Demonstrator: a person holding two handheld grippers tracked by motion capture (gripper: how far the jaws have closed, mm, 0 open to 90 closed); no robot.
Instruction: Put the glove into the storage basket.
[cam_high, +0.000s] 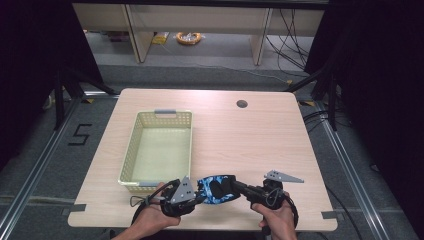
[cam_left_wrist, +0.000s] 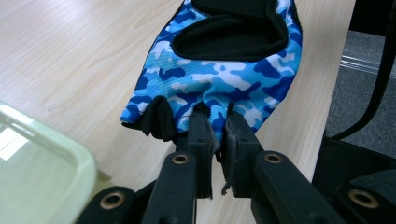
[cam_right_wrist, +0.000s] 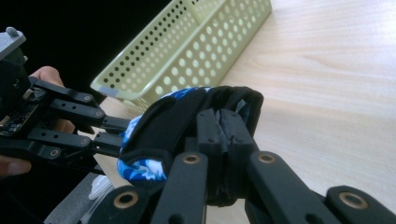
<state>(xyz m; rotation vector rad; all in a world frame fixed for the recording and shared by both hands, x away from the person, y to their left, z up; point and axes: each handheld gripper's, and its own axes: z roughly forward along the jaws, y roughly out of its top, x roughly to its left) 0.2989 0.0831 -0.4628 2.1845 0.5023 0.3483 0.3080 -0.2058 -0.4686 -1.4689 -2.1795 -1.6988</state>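
A blue camouflage fingerless glove (cam_high: 216, 189) with black trim hangs between my two grippers near the table's front edge. My left gripper (cam_high: 196, 196) is shut on the glove's finger end (cam_left_wrist: 215, 116), its pads pinching the fabric. From the other side my right gripper (cam_high: 235, 186) is shut on the black cuff (cam_right_wrist: 223, 122). In the right gripper view the glove (cam_right_wrist: 161, 126) stretches toward the left gripper (cam_right_wrist: 109, 133) and the hand behind it. The glove (cam_left_wrist: 224, 70) seems lifted slightly off the wood.
A pale green perforated basket (cam_high: 132, 150) stands empty at the table's left half, its near corner (cam_left_wrist: 56, 158) close beside my left gripper. A round cable hole (cam_high: 242, 104) sits at the far side of the wooden table (cam_high: 260, 145). The table's front edge is just under my hands.
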